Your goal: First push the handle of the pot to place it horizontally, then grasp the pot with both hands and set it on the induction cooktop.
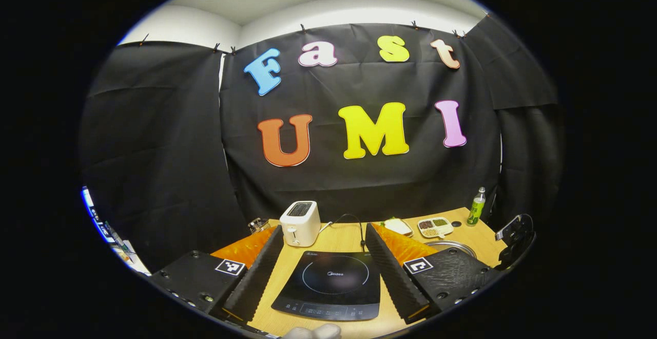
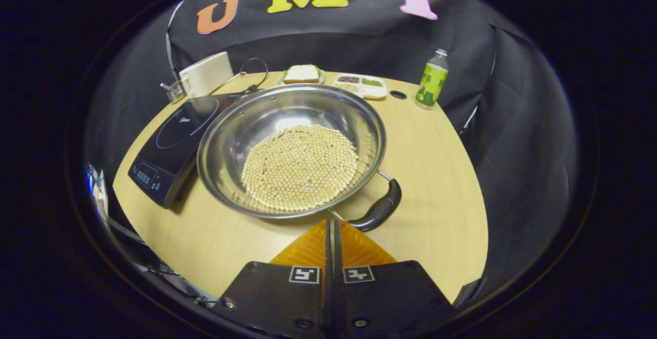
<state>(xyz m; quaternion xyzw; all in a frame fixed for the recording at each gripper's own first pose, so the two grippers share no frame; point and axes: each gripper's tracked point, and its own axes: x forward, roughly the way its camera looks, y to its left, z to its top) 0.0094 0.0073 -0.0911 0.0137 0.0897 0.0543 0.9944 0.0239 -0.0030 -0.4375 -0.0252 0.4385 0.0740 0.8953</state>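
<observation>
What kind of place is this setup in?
Most likely a mock kitchen staged in a recording booth: a light wooden table carries a black induction cooktop, a white toaster and a steel pot of pale beans, with black cloth hung as walls behind.

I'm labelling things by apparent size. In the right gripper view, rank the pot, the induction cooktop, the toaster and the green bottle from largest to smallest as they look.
1. pot
2. induction cooktop
3. toaster
4. green bottle

The pot sits nearest the camera, which inflates it; the toaster and bottle stand farthest back, so that pair's order is less sure.
</observation>
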